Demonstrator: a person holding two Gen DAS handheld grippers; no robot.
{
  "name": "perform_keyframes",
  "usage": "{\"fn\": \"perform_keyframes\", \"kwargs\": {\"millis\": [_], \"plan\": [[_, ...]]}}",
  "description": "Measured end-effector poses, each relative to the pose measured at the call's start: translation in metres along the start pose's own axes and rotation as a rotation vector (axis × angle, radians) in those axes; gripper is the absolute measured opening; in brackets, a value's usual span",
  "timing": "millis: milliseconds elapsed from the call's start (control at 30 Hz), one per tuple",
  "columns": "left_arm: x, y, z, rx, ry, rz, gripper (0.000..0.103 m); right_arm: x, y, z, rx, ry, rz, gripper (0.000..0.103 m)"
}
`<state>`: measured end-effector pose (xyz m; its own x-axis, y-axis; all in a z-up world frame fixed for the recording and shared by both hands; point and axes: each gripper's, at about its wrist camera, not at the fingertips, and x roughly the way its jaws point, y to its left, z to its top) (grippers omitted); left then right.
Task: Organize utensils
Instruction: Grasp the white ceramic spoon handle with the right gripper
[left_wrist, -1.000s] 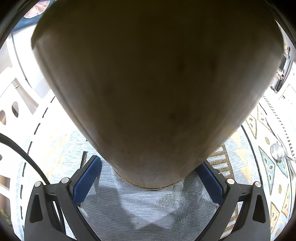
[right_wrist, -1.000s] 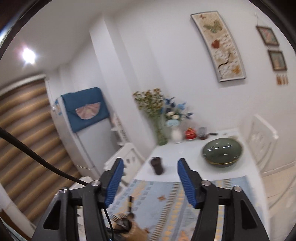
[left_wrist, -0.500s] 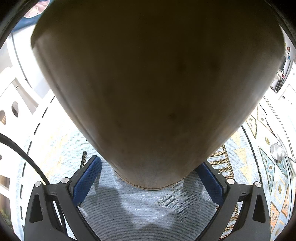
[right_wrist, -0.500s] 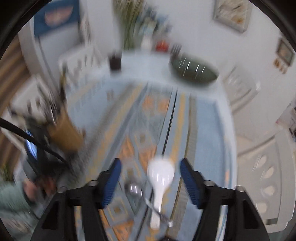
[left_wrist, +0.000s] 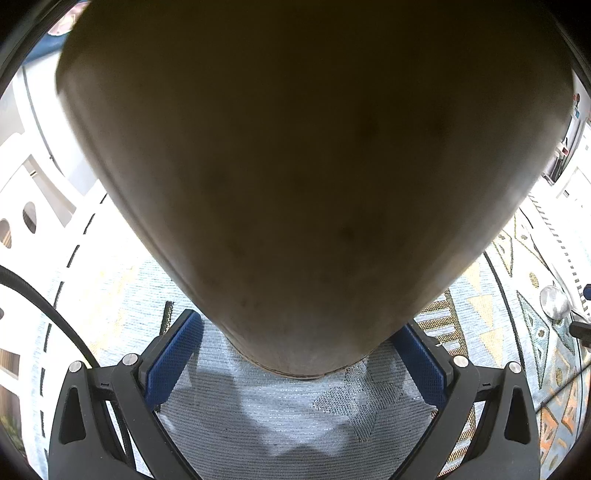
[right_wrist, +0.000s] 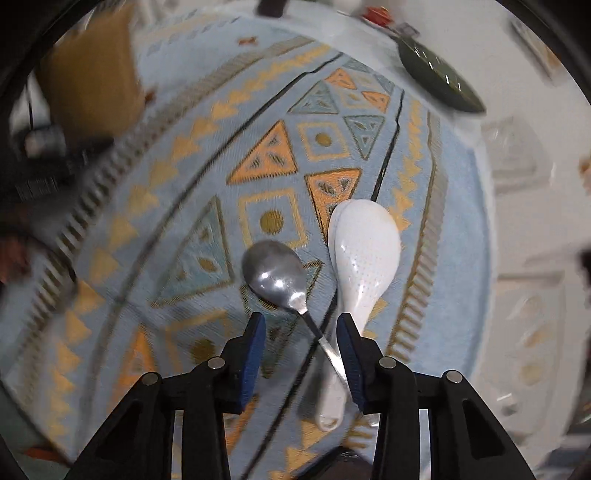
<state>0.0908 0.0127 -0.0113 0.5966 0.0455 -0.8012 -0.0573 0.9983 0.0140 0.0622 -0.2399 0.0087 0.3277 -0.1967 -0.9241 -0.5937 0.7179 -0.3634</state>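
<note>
A tan utensil holder fills the left wrist view, and my left gripper is shut on its base, one blue pad on each side. The same holder shows blurred at the upper left of the right wrist view. A metal spoon and a white rice paddle lie side by side on the patterned tablecloth. My right gripper points down just above them. Its jaws have just been closing, with the spoon's handle between them near the right pad, which is not pressing on it. The spoon bowl also shows at the far right.
A dark green bowl sits at the table's far right end. White chair backs stand along the right edge. A cable runs past the left gripper.
The right wrist view swung from the far wall down onto the table and dropped close over the spoon and paddle, and its jaws narrowed. The left gripper and holder stayed still.
</note>
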Motion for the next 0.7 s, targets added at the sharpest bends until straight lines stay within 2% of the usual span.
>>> {"fn": "perform_keyframes", "kwargs": {"millis": [100,167,267,467,567,700], "plan": [[0.000,0.000,0.000,0.000,0.000,0.000,0.103,0.006,0.002,0.003,-0.007,-0.006,-0.037,0.034],[0.000,0.000,0.000,0.000,0.000,0.000,0.103,0.013,-0.004,0.007,0.022,0.004,-0.039,0.017],[0.000,0.000,0.000,0.000,0.000,0.000,0.103,0.019,-0.017,0.013,0.077,0.002,-0.013,0.008],[0.000,0.000,0.000,0.000,0.000,0.000,0.103,0.027,-0.087,0.014,0.398,0.023,0.364,0.005],[0.000,-0.001,0.000,0.000,0.000,0.000,0.103,0.042,-0.113,0.009,0.510,0.051,0.496,0.005],[0.000,-0.001,0.000,0.000,0.000,0.000,0.103,0.047,-0.124,-0.003,0.615,0.057,0.612,0.005]]}}
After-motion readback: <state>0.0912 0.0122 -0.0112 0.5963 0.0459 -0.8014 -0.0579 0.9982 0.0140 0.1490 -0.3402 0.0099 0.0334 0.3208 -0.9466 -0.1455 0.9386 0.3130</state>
